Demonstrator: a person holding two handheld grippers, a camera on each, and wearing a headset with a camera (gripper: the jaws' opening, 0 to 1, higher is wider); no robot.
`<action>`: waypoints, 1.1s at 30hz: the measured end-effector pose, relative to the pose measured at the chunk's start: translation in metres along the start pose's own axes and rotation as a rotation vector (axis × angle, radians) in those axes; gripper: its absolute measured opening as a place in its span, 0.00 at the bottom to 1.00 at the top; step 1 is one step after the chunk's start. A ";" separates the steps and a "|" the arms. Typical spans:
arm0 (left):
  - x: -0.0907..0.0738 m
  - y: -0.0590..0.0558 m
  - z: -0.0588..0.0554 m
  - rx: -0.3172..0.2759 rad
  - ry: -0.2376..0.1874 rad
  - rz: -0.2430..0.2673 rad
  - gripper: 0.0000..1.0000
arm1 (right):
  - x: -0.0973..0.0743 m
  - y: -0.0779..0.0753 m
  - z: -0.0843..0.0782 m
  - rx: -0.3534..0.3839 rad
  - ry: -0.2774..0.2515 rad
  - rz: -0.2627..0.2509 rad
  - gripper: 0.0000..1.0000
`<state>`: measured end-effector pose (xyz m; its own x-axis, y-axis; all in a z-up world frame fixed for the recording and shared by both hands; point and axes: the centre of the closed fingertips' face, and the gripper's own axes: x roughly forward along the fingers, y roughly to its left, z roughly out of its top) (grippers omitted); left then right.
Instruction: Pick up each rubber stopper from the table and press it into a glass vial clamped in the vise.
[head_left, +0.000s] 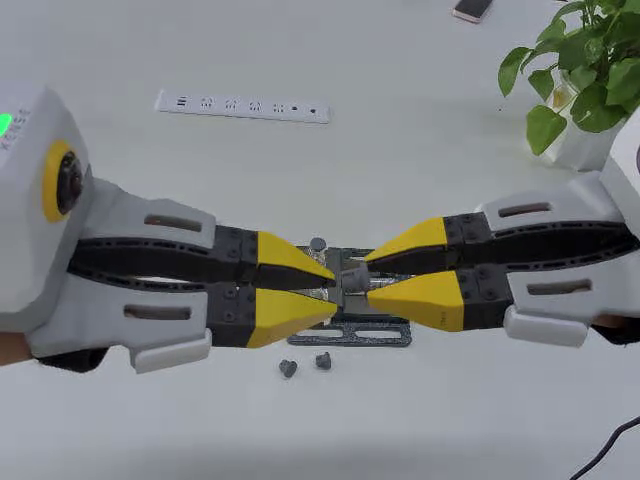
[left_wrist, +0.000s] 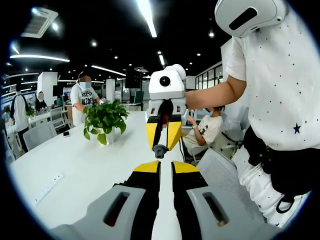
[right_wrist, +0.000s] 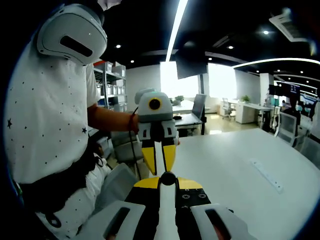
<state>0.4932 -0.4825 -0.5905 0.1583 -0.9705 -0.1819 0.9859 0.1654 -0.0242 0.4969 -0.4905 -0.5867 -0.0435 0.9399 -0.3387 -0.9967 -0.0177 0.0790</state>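
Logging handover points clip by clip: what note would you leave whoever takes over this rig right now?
Right gripper: shut on a stopper, tip to tip with the left gripper above the vise.
Left gripper: jaws nearly together; grip unclear.
Two loose stoppers lie on the table just before the vise.
Done: grey round top behind the tips may be a plugged vial.
Left: seat the held stopper, then those two.

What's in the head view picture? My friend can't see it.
The left gripper and right gripper, both yellow-tipped, meet tip to tip above a small vise on a white table. Two loose rubber stoppers lie near it; a power strip and plant sit farther back.
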 end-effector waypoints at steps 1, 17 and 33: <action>-0.001 0.001 -0.002 0.000 0.005 0.006 0.06 | 0.000 -0.002 -0.001 0.003 0.004 -0.005 0.05; -0.012 0.014 -0.043 0.010 0.092 0.154 0.31 | 0.008 -0.044 -0.016 0.018 0.143 -0.073 0.05; -0.026 0.033 -0.083 0.013 0.176 0.264 0.58 | 0.024 -0.096 -0.051 0.021 0.416 -0.051 0.05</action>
<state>0.5170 -0.4374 -0.6681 0.3986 -0.8487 -0.3476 0.9126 0.4046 0.0585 0.5881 -0.4832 -0.6505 -0.0219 0.7214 -0.6921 -0.9969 0.0365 0.0697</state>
